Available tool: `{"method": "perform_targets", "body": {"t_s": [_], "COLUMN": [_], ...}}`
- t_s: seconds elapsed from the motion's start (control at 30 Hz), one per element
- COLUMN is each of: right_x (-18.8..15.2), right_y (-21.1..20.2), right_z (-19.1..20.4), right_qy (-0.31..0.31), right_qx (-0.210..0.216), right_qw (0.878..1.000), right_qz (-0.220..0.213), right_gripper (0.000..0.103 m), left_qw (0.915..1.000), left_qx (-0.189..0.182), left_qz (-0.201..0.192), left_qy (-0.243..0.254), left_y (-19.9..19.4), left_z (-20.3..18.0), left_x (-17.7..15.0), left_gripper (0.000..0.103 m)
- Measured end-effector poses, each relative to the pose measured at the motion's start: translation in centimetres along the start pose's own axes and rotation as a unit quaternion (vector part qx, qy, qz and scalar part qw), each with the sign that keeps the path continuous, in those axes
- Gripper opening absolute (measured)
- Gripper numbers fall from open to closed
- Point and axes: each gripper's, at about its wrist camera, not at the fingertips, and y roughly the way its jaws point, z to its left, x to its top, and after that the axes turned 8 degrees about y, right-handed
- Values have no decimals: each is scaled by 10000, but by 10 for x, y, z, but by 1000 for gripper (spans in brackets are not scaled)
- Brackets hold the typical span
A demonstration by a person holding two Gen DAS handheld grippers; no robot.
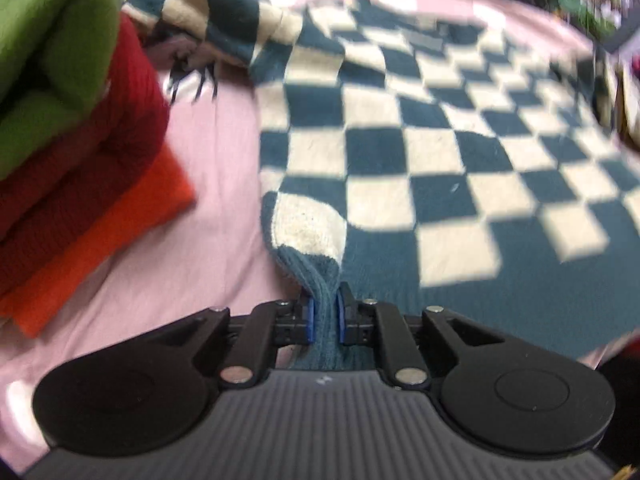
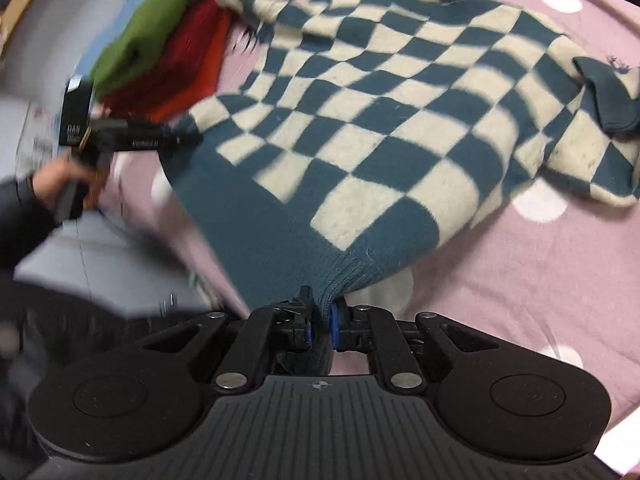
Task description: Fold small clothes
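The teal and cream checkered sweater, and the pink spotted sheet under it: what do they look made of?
The teal and cream checkered sweater looks like thick knit, probably wool or acrylic: ribbed teal hem, fuzzy matte surface, bunching softly where the right gripper and left gripper pinch it. The pink spotted sheet looks like thin woven cotton or a blend: smooth, matte, lightly creased. Exact fibres cannot be told.

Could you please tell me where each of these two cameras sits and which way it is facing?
Left wrist view: sits on the left gripper, looking steeply down over the checkered sweater on the pink sheet; only its own jaws show, shut on the hem.
Right wrist view: sits on the right gripper, looking down across the sweater; its jaws pinch the hem, and the left hand shows.
Shared: sweater, sheet, and the folded stack.
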Motion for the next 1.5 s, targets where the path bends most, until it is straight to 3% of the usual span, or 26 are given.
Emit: {"method": "perform_targets", "body": {"t_s": [0.1,0.2,0.3,0.33,0.43,0.5,0.53,0.57,0.6,0.7,0.8,0.87,0.97,1.0,1.1,1.17,1.23,1.3,1.37,1.43,1.5], "right_x": [-6,-10,-13,-14,-23,-34,-37,-40,-43,-53,-56,-55,-56,-56,-55,-50,-41,-37,-33,-29,-26], "right_y": [32,67,65,59,39,34,35,37,42,73,92,105,108,107,85,55,32,18,24,38,53], "right_z": [-2,-11,-25,-34,-68,-84,-88,-88,-88,-75,-61,-58,-59,-58,-52,-32,-6,11,16,9,6], "right_qy": [229,708,1384,1705,2590,2906,2935,2898,2837,2688,2393,2266,2208,2148,1903,1382,573,-64,-349,-122,66], "right_qx": [-190,-17,175,168,-155,-253,-226,-165,-66,157,421,274,318,368,467,367,-413,-786,-887,-829,-280], "right_qw": [9992,9964,9902,9851,9633,9529,9520,9534,9558,9624,9698,9735,9747,9759,9806,9897,9967,9948,9906,9922,9958], "right_qz": [258,472,58,-135,-695,-830,-836,-818,-766,-362,-230,-174,-138,-87,-30,50,410,652,983,926,873], "right_gripper": [22,48,60,70,74,74,72,72,72,64,64,63,42,19,18,17,17,18,28,59,60], "left_qw": [9992,9974,9966,9966,9955,9944,9940,9938,9934,9920,9943,9961,9978,9981,9986,9989,9994,9998,9998,9993,9981], "left_qx": [289,593,655,652,800,937,946,886,776,461,238,169,20,-15,-31,-36,-29,54,159,329,542], "left_qz": [260,391,478,494,509,378,242,57,-152,-439,-348,-220,-120,-111,-93,-115,-66,-3,71,157,213], "left_qy": [-118,-138,-114,-92,-93,-321,-494,-672,-833,-1086,-980,-836,-644,-603,-519,-457,-353,-201,-67,81,200], "left_y": [11,18,24,24,19,10,4,0,-7,-16,-8,0,11,13,17,16,15,16,21,24,29], "left_z": [6,10,11,10,11,15,23,28,31,32,21,7,-18,-25,-45,-56,-65,-72,-78,-83,-83], "left_x": [-18,-27,-28,-27,-22,-14,-15,-12,-10,0,10,16,20,21,23,25,30,34,38,39,37], "left_gripper": [10,10,10,12,28,56,65,81,89,89,90,90,90,90,90,91,92,92,92,92,92]}}
